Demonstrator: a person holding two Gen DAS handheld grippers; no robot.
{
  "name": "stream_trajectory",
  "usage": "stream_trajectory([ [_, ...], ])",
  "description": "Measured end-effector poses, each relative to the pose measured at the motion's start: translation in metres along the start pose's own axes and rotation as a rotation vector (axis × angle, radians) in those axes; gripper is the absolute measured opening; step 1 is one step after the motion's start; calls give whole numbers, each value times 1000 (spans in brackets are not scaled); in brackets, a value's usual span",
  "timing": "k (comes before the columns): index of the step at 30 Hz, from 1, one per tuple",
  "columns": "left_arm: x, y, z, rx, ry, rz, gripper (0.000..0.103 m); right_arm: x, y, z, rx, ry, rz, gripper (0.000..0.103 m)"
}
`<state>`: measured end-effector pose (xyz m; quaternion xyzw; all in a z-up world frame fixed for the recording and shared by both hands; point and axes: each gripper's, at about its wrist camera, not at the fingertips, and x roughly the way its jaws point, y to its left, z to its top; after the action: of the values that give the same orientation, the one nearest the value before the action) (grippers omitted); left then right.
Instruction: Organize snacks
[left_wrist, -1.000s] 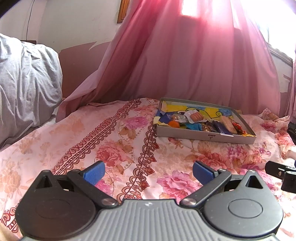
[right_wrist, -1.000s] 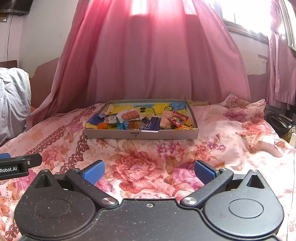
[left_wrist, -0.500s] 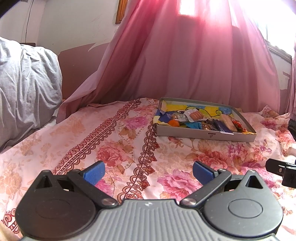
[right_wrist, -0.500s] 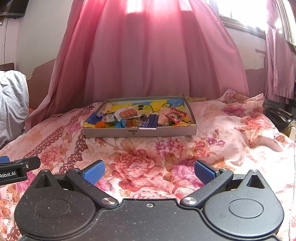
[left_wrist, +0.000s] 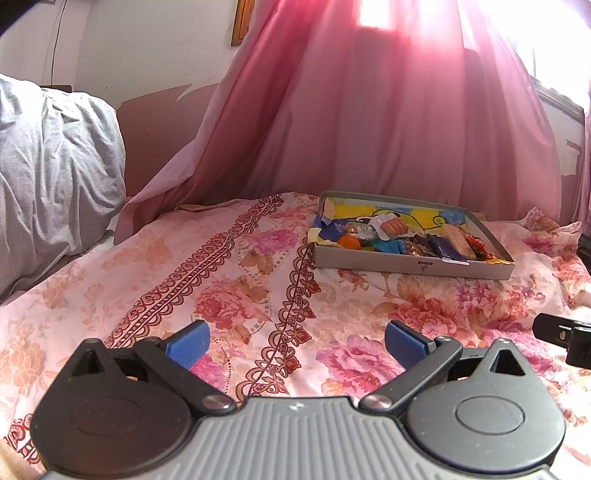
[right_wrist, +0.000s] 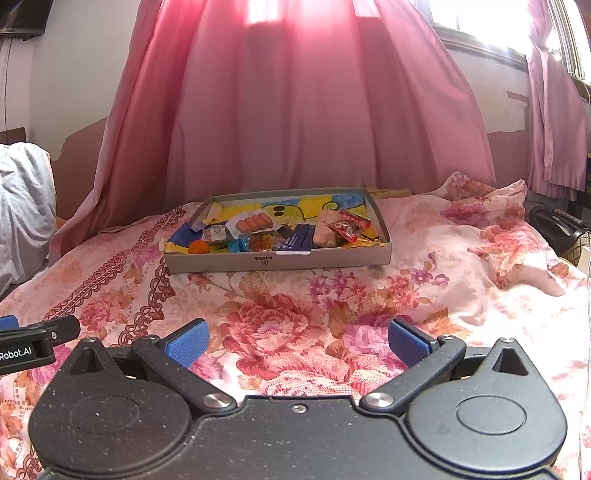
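A shallow grey cardboard tray (left_wrist: 406, 264) (right_wrist: 332, 258) lies on the floral bedspread, far ahead of both grippers. Inside it are several snacks: a pack of sausages (right_wrist: 253, 223), an orange round sweet (right_wrist: 199, 246), a dark blue packet (right_wrist: 297, 242), a red wrapper (right_wrist: 351, 223). My left gripper (left_wrist: 295, 341) is open and empty, low over the bedspread, with the tray ahead to its right. My right gripper (right_wrist: 297, 341) is open and empty too, with the tray straight ahead. Each gripper's tip shows at the edge of the other's view.
A pink curtain (right_wrist: 314, 103) hangs right behind the tray. A grey pillow (left_wrist: 55, 184) is piled at the left. A dark bag (right_wrist: 557, 229) sits beyond the bed's right edge. Bare floral bedspread (right_wrist: 295, 302) lies between grippers and tray.
Both grippers have drawn back a little from the tray, which now looks smaller and farther. Their jaws stay open the same width.
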<state>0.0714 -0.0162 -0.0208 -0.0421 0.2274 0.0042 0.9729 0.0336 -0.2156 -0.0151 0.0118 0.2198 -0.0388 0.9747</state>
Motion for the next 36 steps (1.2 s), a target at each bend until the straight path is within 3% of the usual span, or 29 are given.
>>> stream_trajectory([
  [36,0,1,0,4,7,3,103,1,1,-2,3,8,-5,102],
])
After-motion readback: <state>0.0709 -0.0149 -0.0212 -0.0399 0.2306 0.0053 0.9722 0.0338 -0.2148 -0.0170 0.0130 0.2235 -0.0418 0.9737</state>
